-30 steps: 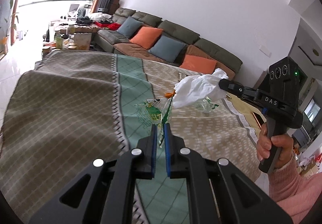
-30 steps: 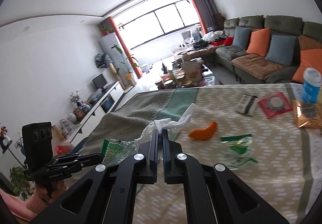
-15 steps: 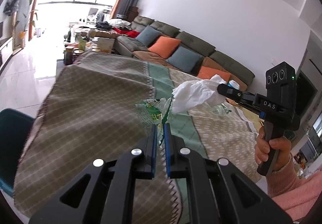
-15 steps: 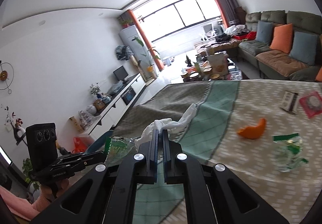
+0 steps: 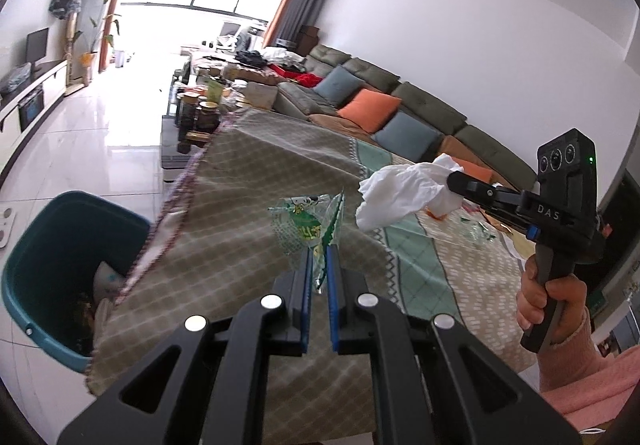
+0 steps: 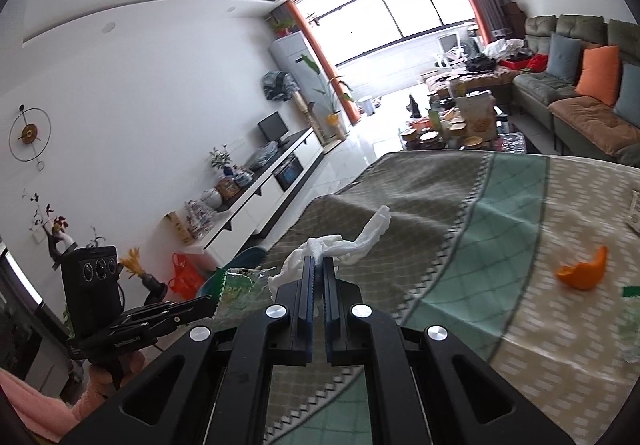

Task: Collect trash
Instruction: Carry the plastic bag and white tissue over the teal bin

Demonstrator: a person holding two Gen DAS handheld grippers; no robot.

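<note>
My left gripper is shut on a clear plastic wrapper with green print and holds it above the table's left part. My right gripper is shut on a crumpled white tissue, also in the air; it shows in the left wrist view with the tissue to the right of the wrapper. A teal trash bin stands on the floor off the table's left edge, with some trash inside. Its rim peeks out in the right wrist view.
The table wears a patterned cloth in olive, teal and beige. An orange peel and another green-printed wrapper lie on it. A sofa with cushions, a low cluttered table and a TV cabinet stand around.
Both grippers have swung left with their loads, away from the table's middle toward its left edge. The teal bin has come into the left wrist view.
</note>
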